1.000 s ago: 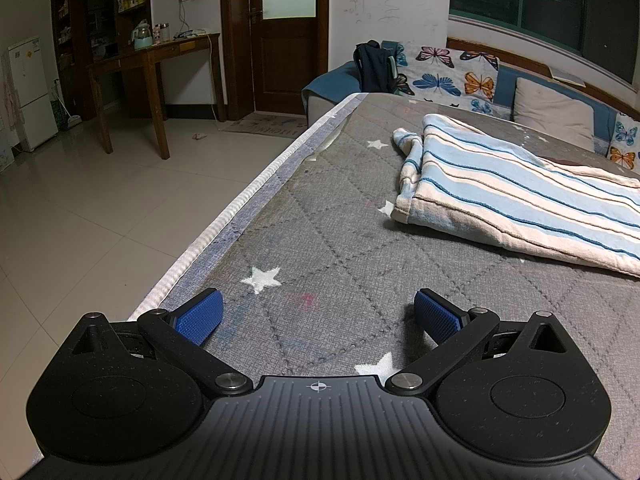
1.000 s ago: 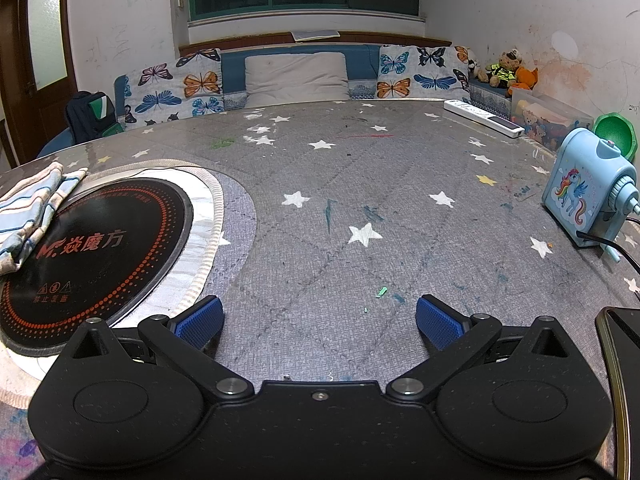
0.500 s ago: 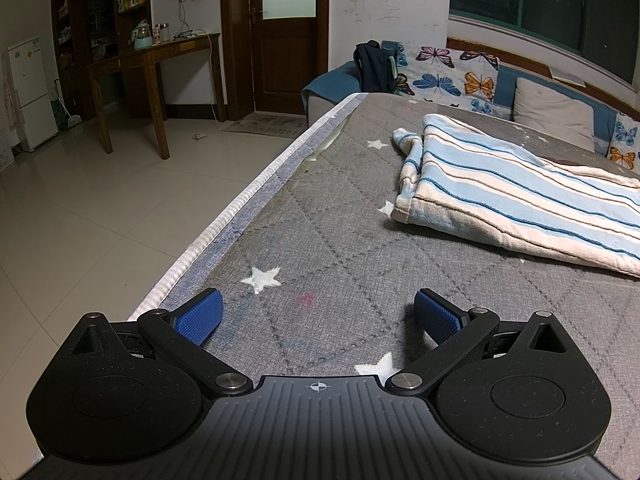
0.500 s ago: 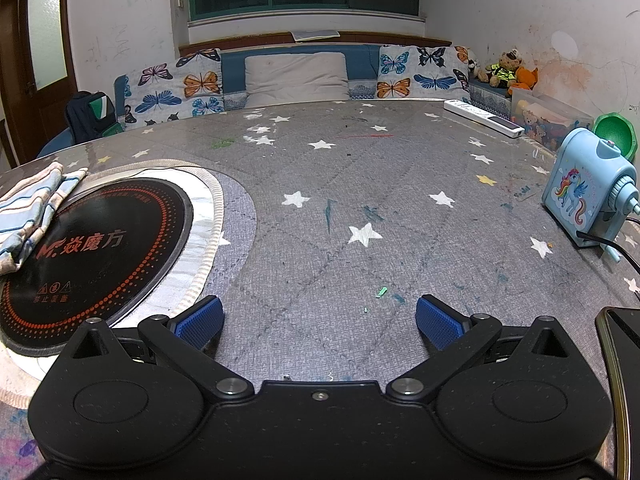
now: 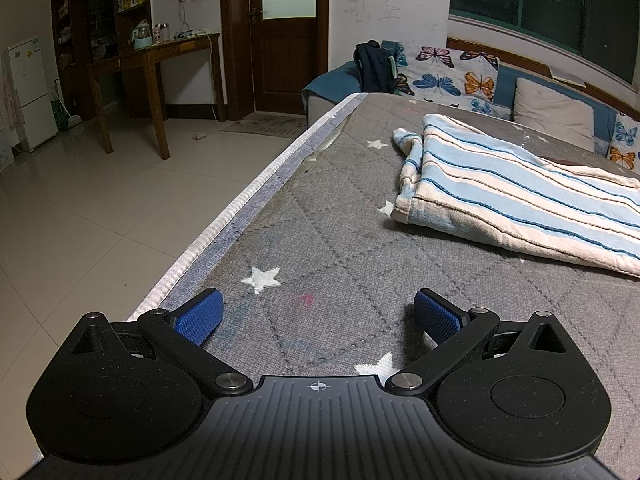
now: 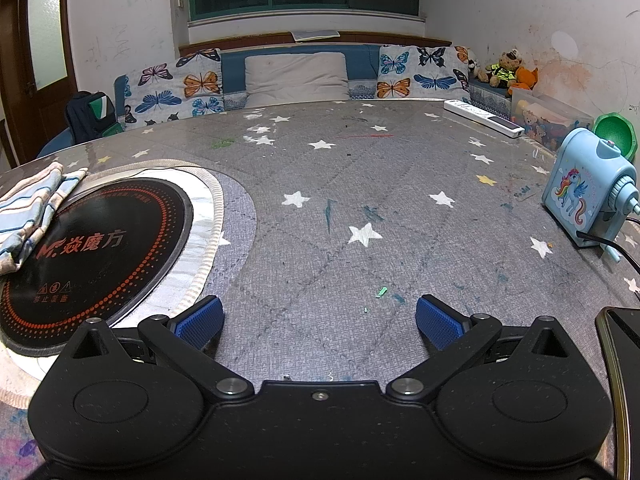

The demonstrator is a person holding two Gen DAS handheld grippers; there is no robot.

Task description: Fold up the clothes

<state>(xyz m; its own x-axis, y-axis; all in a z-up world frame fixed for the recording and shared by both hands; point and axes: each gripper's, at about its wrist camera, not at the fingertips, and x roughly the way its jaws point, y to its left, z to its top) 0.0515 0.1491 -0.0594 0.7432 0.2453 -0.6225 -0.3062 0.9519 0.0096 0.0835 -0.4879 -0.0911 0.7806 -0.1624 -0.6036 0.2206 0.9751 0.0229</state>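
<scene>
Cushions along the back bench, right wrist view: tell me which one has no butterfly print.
The plain beige cushion in the middle. The cushions on either side, left and right, are printed with butterflies.

Left gripper [image 5: 316, 314] at the bottom of the frame, jaws spread wide and empty — striped cloth [image 5: 516, 196] lies folded at right on the grey starred table cover [image 5: 320, 208].

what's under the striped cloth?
The striped cloth partly overlaps the black round cooktop set in the grey star-print table. Anything else beneath it is covered.
</scene>
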